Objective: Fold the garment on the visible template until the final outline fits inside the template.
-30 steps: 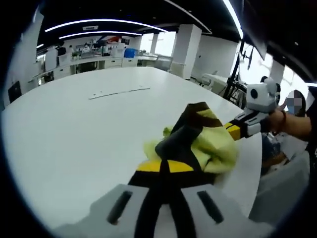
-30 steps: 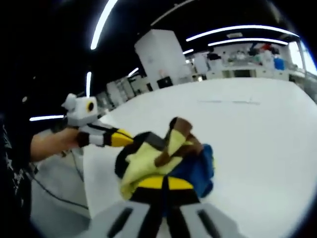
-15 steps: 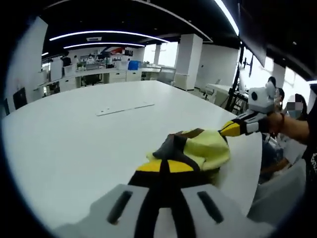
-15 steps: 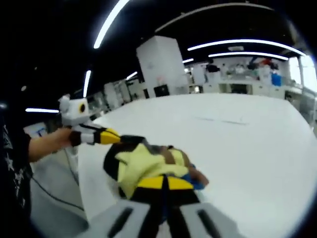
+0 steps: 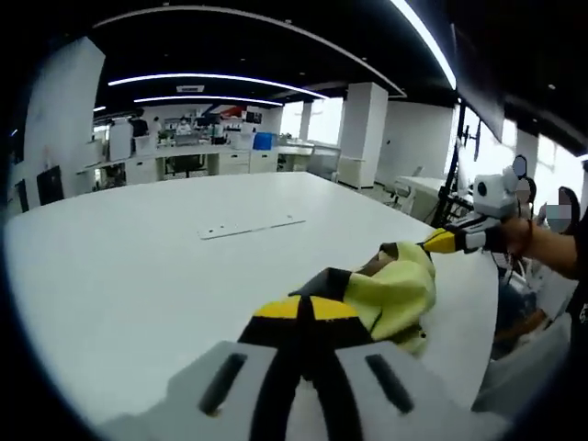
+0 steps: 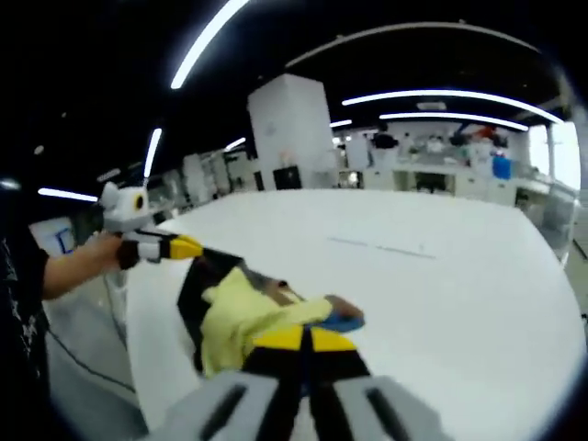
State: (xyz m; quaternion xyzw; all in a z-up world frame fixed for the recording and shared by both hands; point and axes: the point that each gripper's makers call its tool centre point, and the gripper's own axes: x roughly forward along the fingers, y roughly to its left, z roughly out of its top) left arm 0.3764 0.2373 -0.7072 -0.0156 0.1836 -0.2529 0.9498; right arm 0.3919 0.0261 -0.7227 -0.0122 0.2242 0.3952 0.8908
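The garment (image 5: 401, 292) is a bunched yellow-green cloth with dark brown and black trim, stretched between both grippers over the near edge of the white table (image 5: 119, 266). My left gripper (image 5: 308, 308) is shut on one end of it. My right gripper (image 6: 308, 338) is shut on the other end, where a blue patch (image 6: 344, 322) peeks out. In the right gripper view the garment (image 6: 241, 312) runs left to the left gripper (image 6: 182, 246). In the left gripper view the right gripper (image 5: 443, 242) pinches the cloth's far corner. The thin template marks (image 5: 253, 227) lie farther in on the table.
The table edge (image 5: 464, 312) runs just beside the cloth, with floor below. A person's hand (image 5: 535, 241) holds the right gripper, and an arm (image 6: 69, 268) holds the left one. The template marks (image 6: 378, 247) lie mid-table. Office desks and a white pillar (image 6: 289, 138) stand behind.
The two grippers have drawn apart, and the crumpled bundle has stretched into a longer band between them. Less of the blue part shows. Both cameras have tilted up.
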